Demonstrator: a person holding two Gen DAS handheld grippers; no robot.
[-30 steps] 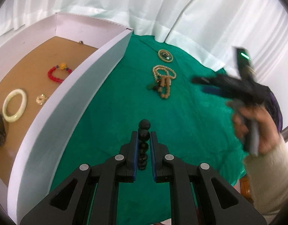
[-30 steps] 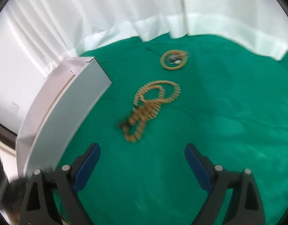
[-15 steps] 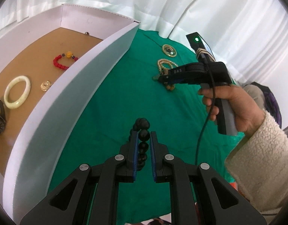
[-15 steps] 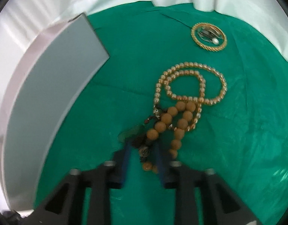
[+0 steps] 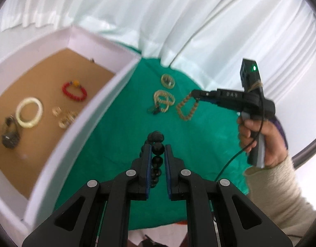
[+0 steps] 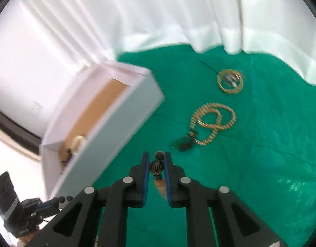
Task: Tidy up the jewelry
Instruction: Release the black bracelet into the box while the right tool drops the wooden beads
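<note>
Closest to me on the left wrist cam, my left gripper (image 5: 157,151) is clamped on a string of black beads (image 5: 156,156), the dark balls stacked right between the blue pads, with a few poking out past the tips toward 12 o'clock. On the right wrist cam, my right gripper (image 6: 155,165) has its jaws closing, and they're already pressing on a striped bead (image 6: 157,166) of the wooden bead bracelet (image 5: 186,108). From the left cam you can see that bracelet dangling off the right gripper's tip at about 1 o'clock, hanging above the green cloth (image 5: 120,135). The hand (image 5: 260,140) in a cream fleece sleeve holds that gripper's handle at 3 o'clock.

Further out on the cloth, around 12 o'clock in the left cam, lies a looped strand of small gold-coloured beads (image 6: 213,121) with a dark tassel end, and beyond it a gold ring-shaped piece (image 6: 229,80) with something small inside; it's too blurry to tell what.

The white box (image 5: 100,111) sits at 9 to 10 o'clock in the left cam. On its brown floor are a red bead bracelet (image 5: 74,91), a cream bangle (image 5: 29,112), some small gold bits (image 5: 64,116) and a dark piece (image 5: 10,136) near the edge.

White curtains (image 6: 137,16) hang behind everything.
</note>
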